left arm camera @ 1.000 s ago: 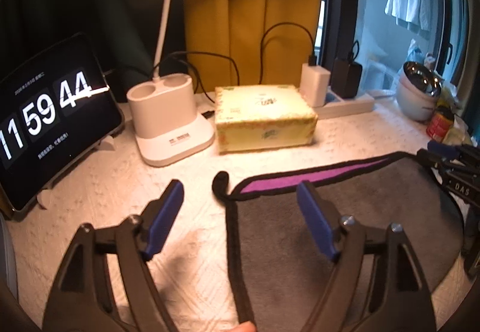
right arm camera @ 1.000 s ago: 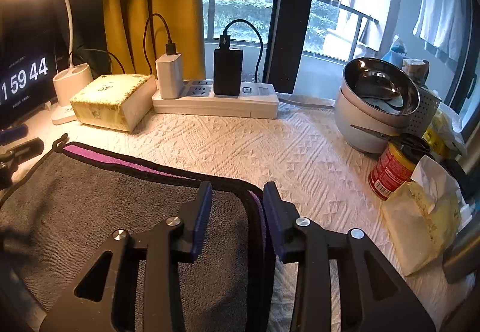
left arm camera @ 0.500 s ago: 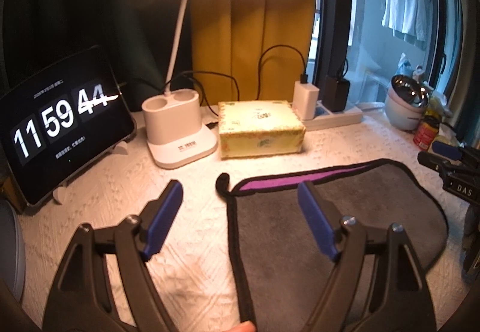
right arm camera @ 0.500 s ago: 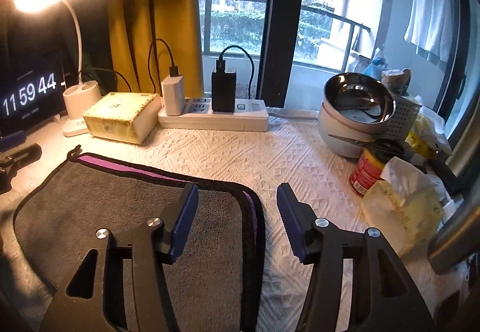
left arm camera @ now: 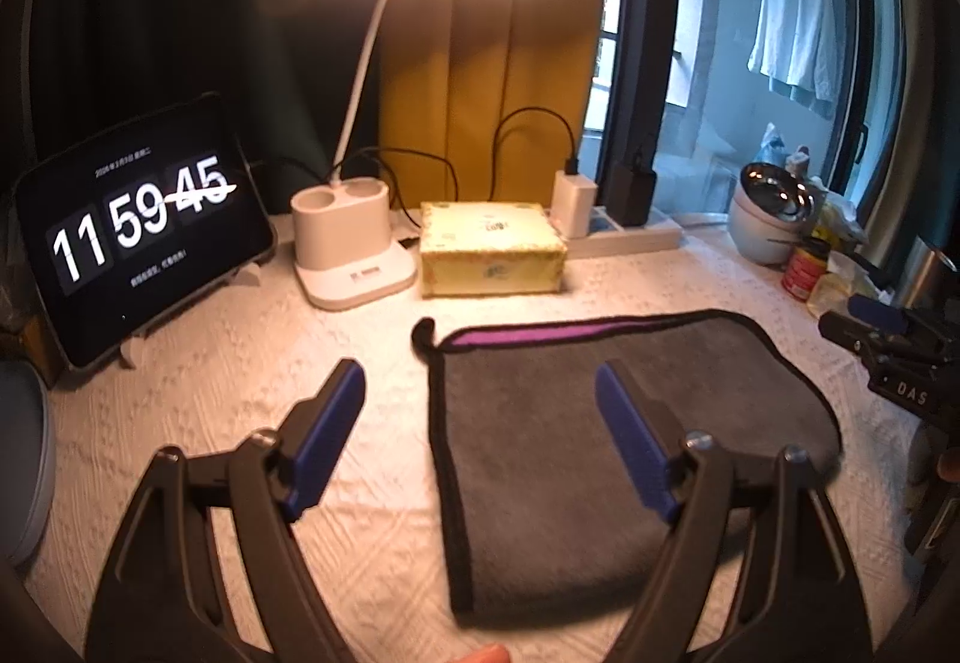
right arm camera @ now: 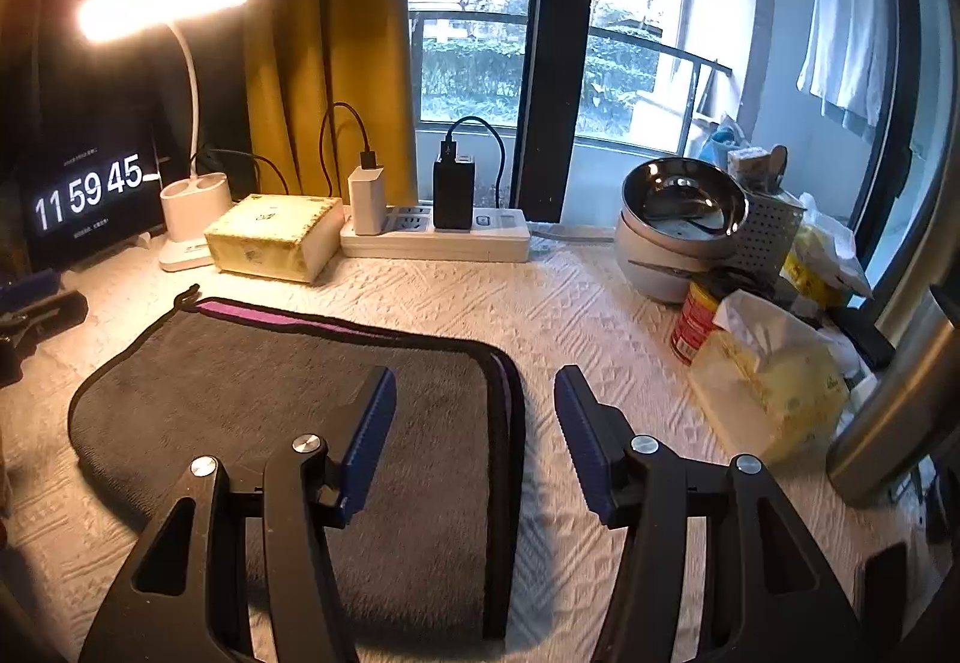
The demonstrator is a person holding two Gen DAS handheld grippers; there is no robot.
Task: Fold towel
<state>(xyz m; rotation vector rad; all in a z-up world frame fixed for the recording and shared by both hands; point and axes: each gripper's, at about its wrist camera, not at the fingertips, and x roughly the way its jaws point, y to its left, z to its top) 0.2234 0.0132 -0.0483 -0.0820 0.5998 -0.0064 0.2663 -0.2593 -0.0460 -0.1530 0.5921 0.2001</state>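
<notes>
A dark grey towel (left arm camera: 576, 411) with black trim and a purple band lies folded flat on the white textured table cover; it also shows in the right wrist view (right arm camera: 270, 399). My left gripper (left arm camera: 480, 411) is open and empty, raised above the towel's left edge. My right gripper (right arm camera: 474, 411) is open and empty, raised above the towel's right edge, whose stacked layers show between the fingers. The right gripper's tip (left arm camera: 876, 315) shows at the right of the left wrist view.
At the back stand a tablet clock (left arm camera: 138, 231), a lit desk lamp (left arm camera: 354, 255), a yellow box (left arm camera: 489, 255) and a power strip with chargers (right arm camera: 438, 237). Bowls (right arm camera: 678, 219), a red can (right arm camera: 693, 321) and a tissue pack (right arm camera: 774, 369) crowd the right side.
Both grippers have risen and pulled back from the towel. The right gripper's jaws have opened wider. The towel lies still.
</notes>
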